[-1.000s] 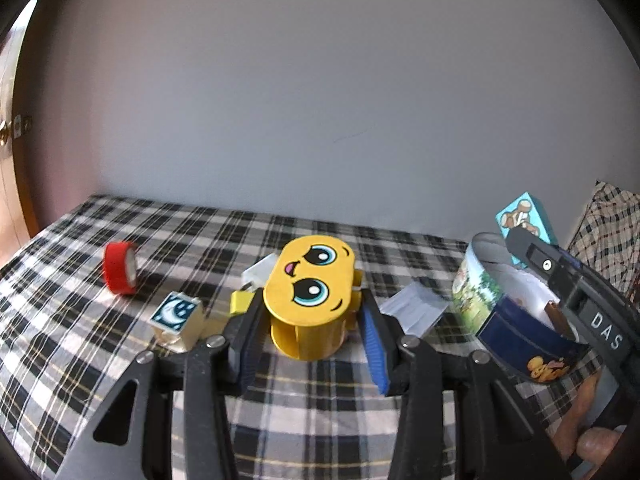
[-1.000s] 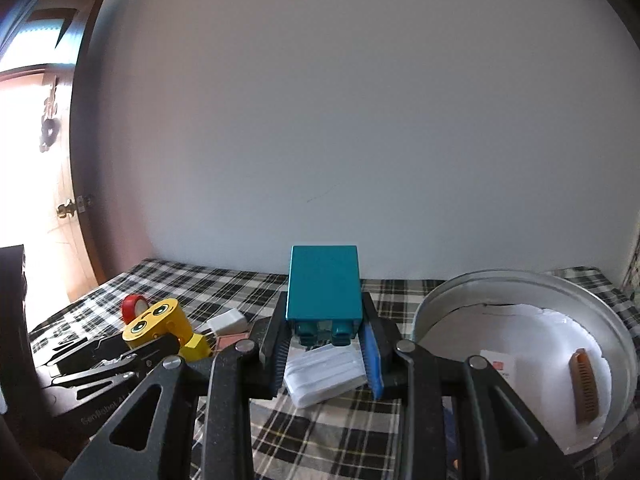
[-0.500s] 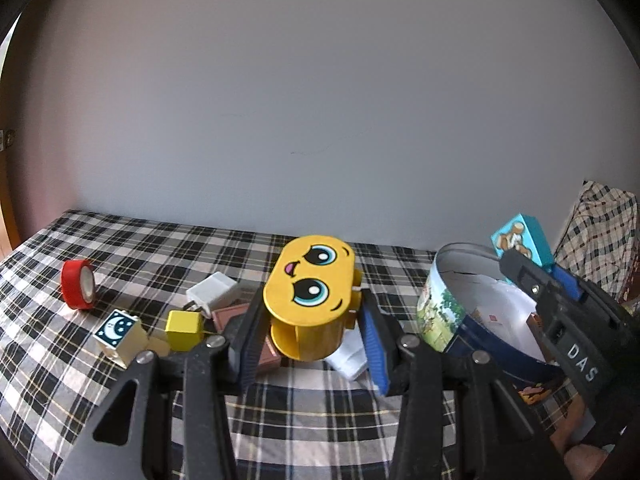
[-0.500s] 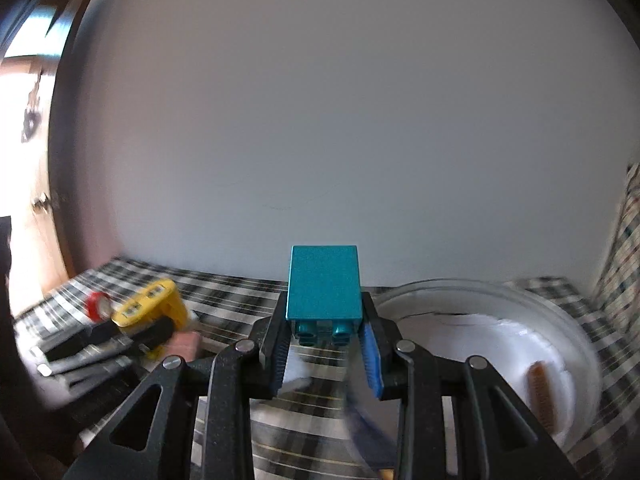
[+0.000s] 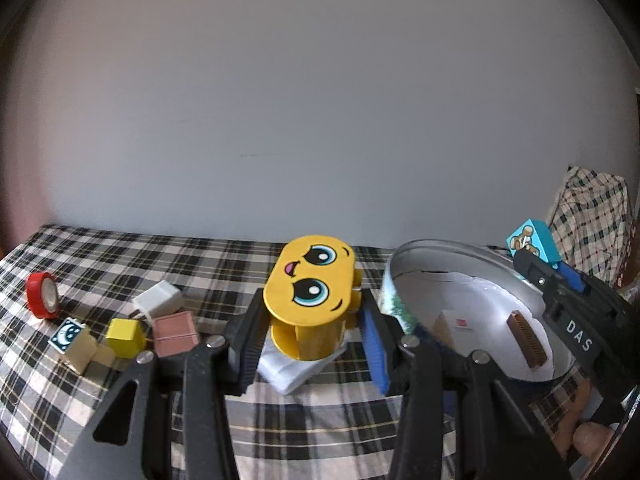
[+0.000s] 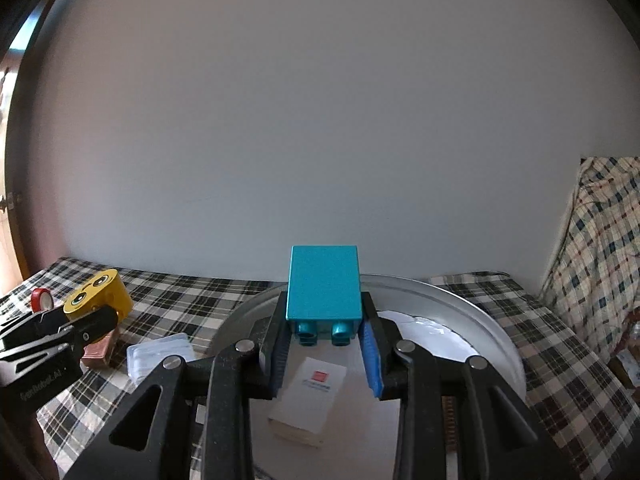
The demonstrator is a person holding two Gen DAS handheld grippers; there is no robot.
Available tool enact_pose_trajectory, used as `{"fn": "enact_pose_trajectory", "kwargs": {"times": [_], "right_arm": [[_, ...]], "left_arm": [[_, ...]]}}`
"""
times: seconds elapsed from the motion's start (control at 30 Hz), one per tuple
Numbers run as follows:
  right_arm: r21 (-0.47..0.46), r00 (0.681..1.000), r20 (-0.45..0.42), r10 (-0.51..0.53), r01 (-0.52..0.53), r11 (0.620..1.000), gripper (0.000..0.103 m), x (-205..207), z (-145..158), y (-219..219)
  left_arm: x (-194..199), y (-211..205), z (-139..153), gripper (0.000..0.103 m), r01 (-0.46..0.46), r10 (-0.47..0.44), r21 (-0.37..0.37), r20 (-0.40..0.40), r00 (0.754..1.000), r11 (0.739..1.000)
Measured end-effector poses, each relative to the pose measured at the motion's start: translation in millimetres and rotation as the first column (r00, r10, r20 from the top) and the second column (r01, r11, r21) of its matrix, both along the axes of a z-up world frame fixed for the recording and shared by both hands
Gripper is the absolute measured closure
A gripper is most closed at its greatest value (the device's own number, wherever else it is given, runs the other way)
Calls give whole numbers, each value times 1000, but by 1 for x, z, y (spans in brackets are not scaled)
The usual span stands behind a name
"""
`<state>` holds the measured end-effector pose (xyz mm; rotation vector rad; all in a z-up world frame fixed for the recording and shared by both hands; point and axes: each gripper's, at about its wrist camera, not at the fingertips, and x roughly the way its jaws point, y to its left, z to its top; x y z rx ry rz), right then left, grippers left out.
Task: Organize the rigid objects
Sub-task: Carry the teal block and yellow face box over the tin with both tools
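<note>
My left gripper (image 5: 312, 344) is shut on a yellow toy block with a cartoon face (image 5: 310, 288) and holds it above the plaid cloth, left of the round metal tin (image 5: 452, 248). My right gripper (image 6: 325, 350) is shut on a teal toy brick (image 6: 324, 282) and holds it over the tin (image 6: 460, 300). Inside the tin lie a white card box (image 6: 310, 394) and a brown comb (image 5: 526, 338). The left gripper with the yellow block (image 6: 98, 290) shows at the left of the right wrist view.
On the cloth left of the tin lie a red tape roll (image 5: 42, 294), a moon cube (image 5: 72, 336), a yellow cube (image 5: 126, 336), a pink box (image 5: 176, 332), a white box (image 5: 158, 300) and a clear white packet (image 5: 296, 370). A plaid-draped object (image 6: 600, 248) stands at right.
My right gripper moved right with the teal brick, from beside the tin to over it. My left gripper carried the yellow block right, closer to the tin.
</note>
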<state>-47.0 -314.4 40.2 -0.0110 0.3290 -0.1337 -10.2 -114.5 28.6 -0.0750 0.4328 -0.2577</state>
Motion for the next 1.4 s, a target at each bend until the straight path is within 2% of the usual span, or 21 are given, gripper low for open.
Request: {"fn": "enact_pose_trajectory", "kwargs": {"times": [0.4,0.67,0.87,1.4], "right_arm": [[1,997,-5,-81,81,997,69,2,3,-36],[-18,988,-38,-148,148,989,69,9,-2,-67],[0,981,-60,-186,186,983,69,16,-6,-90],[-3,965,-127,-230,232,973,69,29,-11,-106]], "left_arm": [[5,-52,3,60,68,-68,8,11,998,998],[10,-84,2,60,100,-100,24,9,995,995],[10,-110,3,60,131,-131,33,-4,991,991],[11,-149,-5,60,201,-197,86,-57,979,976]]}}
